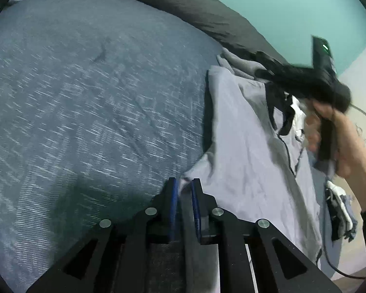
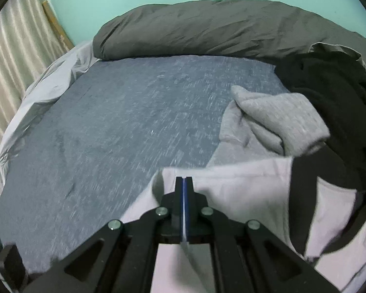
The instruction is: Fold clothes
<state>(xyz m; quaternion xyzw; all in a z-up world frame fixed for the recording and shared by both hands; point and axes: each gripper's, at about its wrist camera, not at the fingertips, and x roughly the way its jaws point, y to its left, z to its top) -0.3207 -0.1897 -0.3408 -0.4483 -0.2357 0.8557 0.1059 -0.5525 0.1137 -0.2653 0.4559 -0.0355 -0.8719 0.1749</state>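
Note:
A pale lilac garment [image 1: 246,141] with black trim lies crumpled along the right side of the bed. My left gripper [image 1: 184,185] is shut on a bunched edge of it, and the cloth shows between the blue pads. In the right wrist view the same garment [image 2: 246,188] spreads out below and to the right. There my right gripper [image 2: 183,180] is shut on a thin fold of it, pads pressed together. A person's hand [image 1: 339,144] holds the right gripper's handle, blurred, above the garment's black neckline.
The bed has a blue-grey cover [image 2: 124,127]. A dark duvet [image 2: 219,29] runs along its far edge. A grey sweater [image 2: 275,119] and a heap of black clothes [image 2: 329,92] lie at the right. A small bundle of cloth [image 1: 339,210] and a cable hang near the edge.

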